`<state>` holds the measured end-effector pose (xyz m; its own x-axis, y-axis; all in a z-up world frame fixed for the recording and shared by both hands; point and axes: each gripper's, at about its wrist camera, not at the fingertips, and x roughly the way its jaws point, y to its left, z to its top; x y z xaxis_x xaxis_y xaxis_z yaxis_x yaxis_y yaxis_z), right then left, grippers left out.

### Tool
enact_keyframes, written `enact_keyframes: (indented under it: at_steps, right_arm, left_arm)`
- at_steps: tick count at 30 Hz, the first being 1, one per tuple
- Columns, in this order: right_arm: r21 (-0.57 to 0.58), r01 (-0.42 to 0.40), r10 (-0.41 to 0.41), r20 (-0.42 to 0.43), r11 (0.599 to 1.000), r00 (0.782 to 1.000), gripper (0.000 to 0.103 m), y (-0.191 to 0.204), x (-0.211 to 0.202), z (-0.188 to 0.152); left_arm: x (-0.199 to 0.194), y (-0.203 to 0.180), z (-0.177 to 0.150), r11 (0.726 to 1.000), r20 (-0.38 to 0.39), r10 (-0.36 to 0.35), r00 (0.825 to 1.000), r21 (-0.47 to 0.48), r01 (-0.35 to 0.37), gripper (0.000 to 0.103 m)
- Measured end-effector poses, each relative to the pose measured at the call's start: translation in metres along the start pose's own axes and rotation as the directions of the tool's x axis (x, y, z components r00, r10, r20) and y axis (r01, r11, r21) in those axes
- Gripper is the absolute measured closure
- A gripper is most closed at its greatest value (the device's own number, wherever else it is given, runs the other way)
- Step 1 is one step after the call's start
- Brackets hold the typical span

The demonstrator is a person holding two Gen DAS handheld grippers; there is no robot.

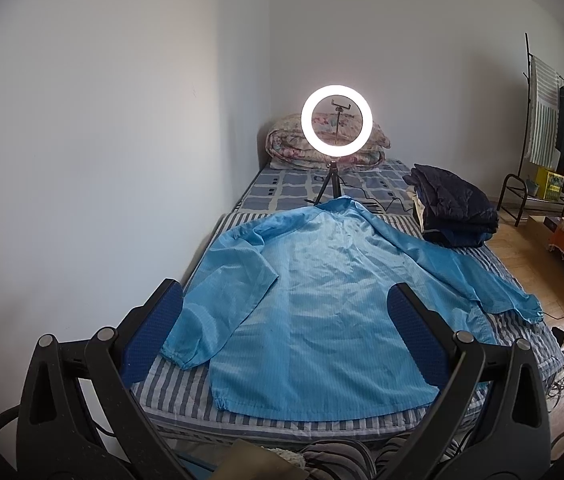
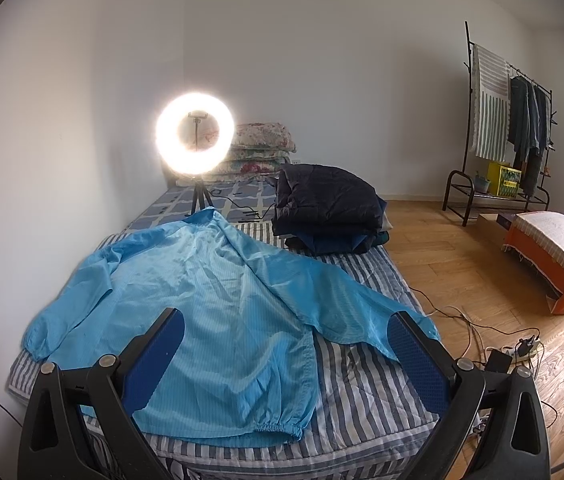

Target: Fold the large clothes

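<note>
A light blue, thin, long-sleeved jacket (image 1: 322,304) lies spread flat, hem nearest and collar far, on a bed covered with a blue-and-white striped quilt (image 2: 366,384), its sleeves stretched out to left and right. The left gripper (image 1: 284,332) and the right gripper (image 2: 286,356), each with black arms and blue textured pads, hover above the near end of the jacket with jaws spread wide and nothing between them. Beyond the collar a lit white ring light on a small black tripod (image 1: 336,120) stands on the bed, and a pile of dark navy folded clothes (image 2: 326,208) rests at the far right, just beside the right sleeve.
</note>
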<state>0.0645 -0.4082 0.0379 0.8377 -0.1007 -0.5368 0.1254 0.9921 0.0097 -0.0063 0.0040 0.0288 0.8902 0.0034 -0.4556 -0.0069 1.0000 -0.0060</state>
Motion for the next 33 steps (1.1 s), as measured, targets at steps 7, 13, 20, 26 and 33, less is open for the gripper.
enact_keyframes:
  at_steps: [7,13,20,26,33]
  right_arm:
    - [-0.001,-0.001,0.001,0.001,1.0,1.0,0.0,-0.0005,-0.0002,0.0003]
    - [-0.001,0.001,-0.001,0.003,1.0,1.0,0.0,0.0002,0.0,-0.0007]
    - [-0.001,0.0,0.0,0.001,1.0,1.0,0.0,-0.0004,-0.0005,0.0001]
    - [-0.001,0.0,0.0,0.002,1.0,1.0,0.0,0.0001,-0.0011,0.0011]
    - [-0.002,0.0,0.0,0.0,1.0,1.0,0.0,0.0012,-0.0012,0.0024]
  left_arm:
    - [-0.0011,-0.0002,0.0014,1.0,0.001,0.0,1.0,-0.001,0.0,0.0]
    - [-0.0015,0.0002,0.0014,1.0,0.003,0.001,1.0,-0.001,-0.001,0.0]
    - [-0.0023,-0.0002,0.0001,1.0,0.006,0.002,1.0,-0.001,-0.002,0.0]
    - [-0.0023,0.0017,0.0032,1.0,0.007,0.003,1.0,-0.002,-0.003,0.0]
    - [-0.0035,0.0017,0.0025,1.0,0.007,0.004,1.0,-0.003,-0.004,0.0]
